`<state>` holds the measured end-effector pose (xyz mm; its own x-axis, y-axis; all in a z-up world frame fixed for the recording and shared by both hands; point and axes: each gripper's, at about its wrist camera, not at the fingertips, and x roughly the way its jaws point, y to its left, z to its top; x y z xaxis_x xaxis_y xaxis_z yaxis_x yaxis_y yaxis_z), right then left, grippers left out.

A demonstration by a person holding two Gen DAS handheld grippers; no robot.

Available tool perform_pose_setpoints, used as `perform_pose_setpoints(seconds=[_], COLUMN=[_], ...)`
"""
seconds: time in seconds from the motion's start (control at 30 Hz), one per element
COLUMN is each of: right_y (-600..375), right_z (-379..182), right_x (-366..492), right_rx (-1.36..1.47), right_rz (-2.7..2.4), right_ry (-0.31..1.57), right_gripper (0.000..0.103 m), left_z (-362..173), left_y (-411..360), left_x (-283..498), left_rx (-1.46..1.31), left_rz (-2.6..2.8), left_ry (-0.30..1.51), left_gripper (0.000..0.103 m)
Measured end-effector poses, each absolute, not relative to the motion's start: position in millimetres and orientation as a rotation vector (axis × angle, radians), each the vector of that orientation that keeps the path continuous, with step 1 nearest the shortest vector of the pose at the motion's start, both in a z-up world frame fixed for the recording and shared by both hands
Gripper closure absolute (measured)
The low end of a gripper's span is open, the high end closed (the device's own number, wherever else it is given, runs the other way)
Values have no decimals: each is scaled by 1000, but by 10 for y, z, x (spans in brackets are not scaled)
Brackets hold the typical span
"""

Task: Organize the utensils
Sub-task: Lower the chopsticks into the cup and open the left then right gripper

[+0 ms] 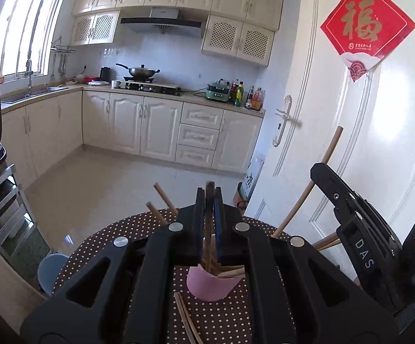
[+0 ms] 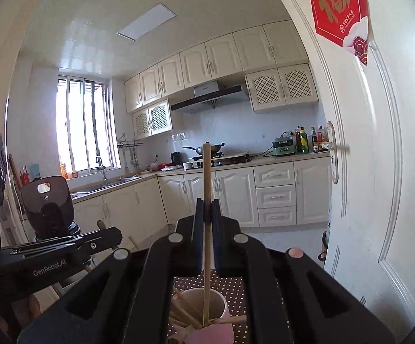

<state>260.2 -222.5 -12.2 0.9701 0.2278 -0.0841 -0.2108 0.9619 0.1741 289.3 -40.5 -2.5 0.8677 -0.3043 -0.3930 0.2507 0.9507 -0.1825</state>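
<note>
I see a round table under a brown cloth with white dots, with the kitchen floor and cream cabinets far beyond it. On the table, near both cameras, stands a pink cup with a pale inside, already bristling with several wooden chopsticks that lean out to the left and right over its rim.

My left gripper has its fingers drawn narrow around one dark brown chopstick, which runs down between the pads toward the cup's mouth. My right gripper is likewise pinched tight on a pale chopstick; that stick stands almost upright, its lower end inside the cup and its top rising well above the fingers. In the left view the right gripper shows at the right edge, just beside the cup.

Two more chopsticks lie loose on the cloth, near the cup's near side, crossing one another.
</note>
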Motion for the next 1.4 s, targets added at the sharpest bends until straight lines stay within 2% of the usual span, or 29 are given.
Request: perform_pose_setpoints(seconds=[0.13,0.2,0.23,0.27,0.5,0.93,1.0,1.07,1.4], right_y=[-2225,-2217,-2213,-2207,-2157,-2093,-2090,-2078,-2017], right_z=[-114,-112,-112,-112,-124,8,32,66,240], right_x=[2586,2578,2576,2572,2523,2320,2264,2201,1868], right_rx=[166,162,161,160,150,135,133,130,97], right_rz=[228,232,237,241,253,264,265,265,271], right_ry=[120,127,132,138,167,181,174,165,127], right_gripper=[99,99,98,98,98,95,89,78,72], left_z=[-25,-15,-2,13,88,227,253,271,361], left_y=[-412,-414,-410,-400,-367,-275,-259,-242,-110], left_x=[2850,2822,2796,2760,2591,2238,2175,2128,1789], left_rx=[-116,-110,-111,-115,-93,-58,-52,-51,-60], left_rz=[-284,-274,-266,-261,-242,-185,-178,-172,-151], left_ry=[439,439,431,416,384,336,329,325,305], left_gripper=[95,81,59,46,46,35,34,32,30])
